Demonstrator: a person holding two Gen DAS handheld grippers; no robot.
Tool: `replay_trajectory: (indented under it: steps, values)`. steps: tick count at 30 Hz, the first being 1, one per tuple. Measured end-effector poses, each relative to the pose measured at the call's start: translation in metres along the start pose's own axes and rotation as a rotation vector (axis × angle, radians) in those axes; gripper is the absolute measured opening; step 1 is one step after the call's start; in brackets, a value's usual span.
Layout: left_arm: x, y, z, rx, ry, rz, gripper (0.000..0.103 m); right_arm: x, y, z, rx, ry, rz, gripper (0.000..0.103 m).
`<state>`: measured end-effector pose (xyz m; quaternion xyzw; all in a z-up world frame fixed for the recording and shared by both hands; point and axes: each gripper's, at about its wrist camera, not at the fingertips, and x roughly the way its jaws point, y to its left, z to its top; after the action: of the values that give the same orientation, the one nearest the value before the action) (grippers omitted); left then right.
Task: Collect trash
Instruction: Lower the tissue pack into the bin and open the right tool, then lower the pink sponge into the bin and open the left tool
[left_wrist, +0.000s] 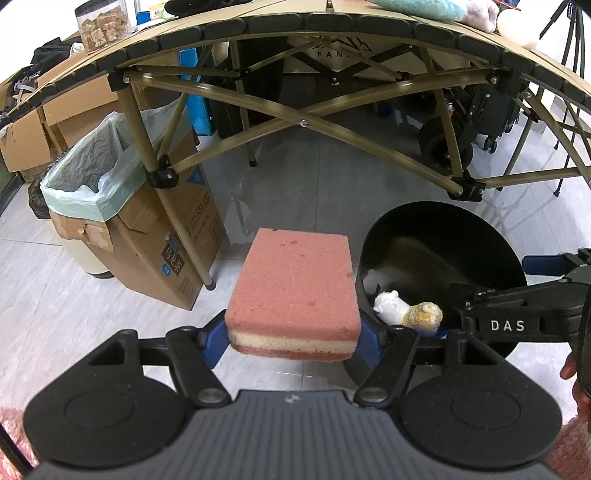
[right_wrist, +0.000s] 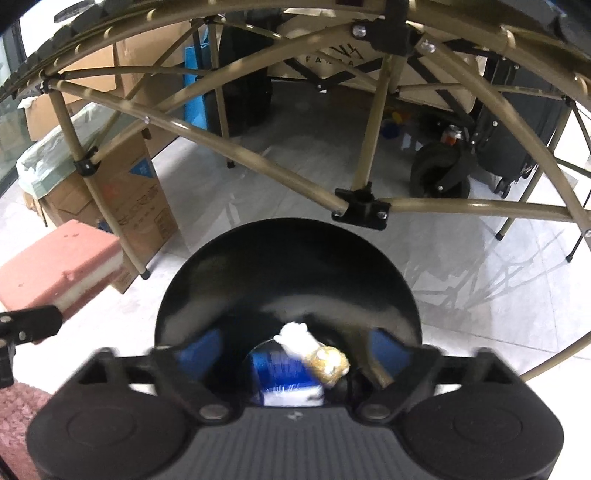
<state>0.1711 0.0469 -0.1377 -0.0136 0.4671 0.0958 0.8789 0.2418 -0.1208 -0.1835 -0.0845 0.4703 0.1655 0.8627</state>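
So the left gripper (left_wrist: 293, 338) has its blue fingers clamped tight on a pink sponge (left_wrist: 293, 291), a chunky block with a cream layer through the middle, held out over the tiled floor (left_wrist: 303, 184) in front of the folding table (left_wrist: 295, 22). Only the left wrist view shows the tabletop: a clear jar of brown chunks (left_wrist: 101, 24) and some fluffy teal and white stuff (left_wrist: 421, 8) sit up there, and under the table a beige panel reads "FAN", the rest hidden by a strut. That view also catches "DAS" printed on the right gripper (left_wrist: 517, 317), which comes in from the right just beside the sponge. The right wrist view looks straight down at a black bowl (right_wrist: 288, 280) held low in front of the table's legs; the right gripper's (right_wrist: 288, 350) fingers sit spread wide at the bowl's near rim, though whether they actually grip it can't be told from either shot. Inside the bowl lies the trash (right_wrist: 314, 350), a crumpled white wad with a yellowish-gold bit stuck to it, plus a blue and white packet (right_wrist: 286, 376) only that view shows. Left of the table leg stands a cardboard box (left_wrist: 173, 236) with Chinese print, lined with a pale green bag (left_wrist: 85, 177), well apart from the bowl.
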Motion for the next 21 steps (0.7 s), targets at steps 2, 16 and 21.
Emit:
replay_trajectory:
  steps: [2, 16, 21]
  values:
    - [-0.001, 0.000, 0.000, 0.001, -0.003, 0.002, 0.070, 0.000, 0.000, 0.000, -0.006, -0.003, -0.005, 0.099]
    - [-0.001, -0.001, 0.000, 0.009, -0.010, -0.003, 0.070, 0.000, -0.003, -0.003, -0.034, 0.010, -0.049, 0.103]
    - [-0.003, -0.008, 0.001, 0.022, -0.018, -0.020, 0.070, -0.008, -0.012, -0.005, -0.027, 0.004, -0.079, 0.103]
